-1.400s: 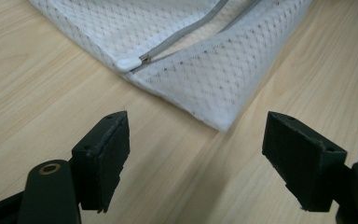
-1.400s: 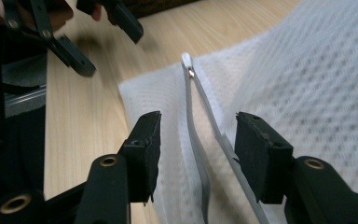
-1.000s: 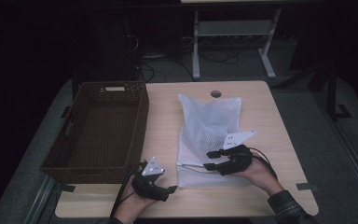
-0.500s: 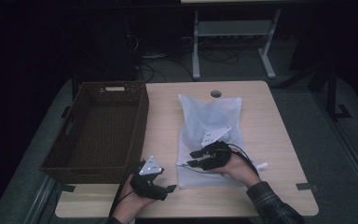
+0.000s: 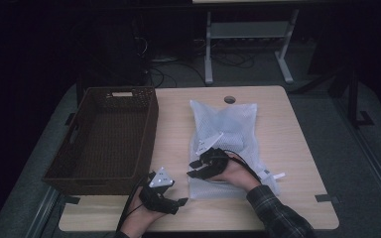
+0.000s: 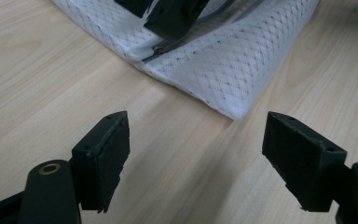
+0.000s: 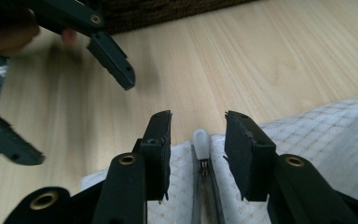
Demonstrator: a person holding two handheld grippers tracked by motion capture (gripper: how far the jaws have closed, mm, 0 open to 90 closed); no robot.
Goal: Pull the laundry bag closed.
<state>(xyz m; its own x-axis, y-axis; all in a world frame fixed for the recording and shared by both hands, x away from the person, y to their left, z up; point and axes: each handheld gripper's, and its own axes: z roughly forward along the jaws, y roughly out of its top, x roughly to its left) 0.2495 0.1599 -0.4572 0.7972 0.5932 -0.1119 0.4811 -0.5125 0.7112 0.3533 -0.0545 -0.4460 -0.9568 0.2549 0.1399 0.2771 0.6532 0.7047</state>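
Right gripper (image 7: 198,154) has slid to the mesh bag's (image 5: 233,124) zipper pull (image 7: 200,138), fingers parted astride it; left gripper (image 6: 196,161) gapes.

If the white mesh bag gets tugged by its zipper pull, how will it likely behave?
The mesh bag looks soft and probably floppy, so it may bunch rather than slide. The right hand-held gripper straddles the small zipper pull, which could slip.

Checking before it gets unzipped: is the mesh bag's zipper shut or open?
Shut, it seems: the zipper pull sits at the end of the mesh bag, between the right gripper jaws.
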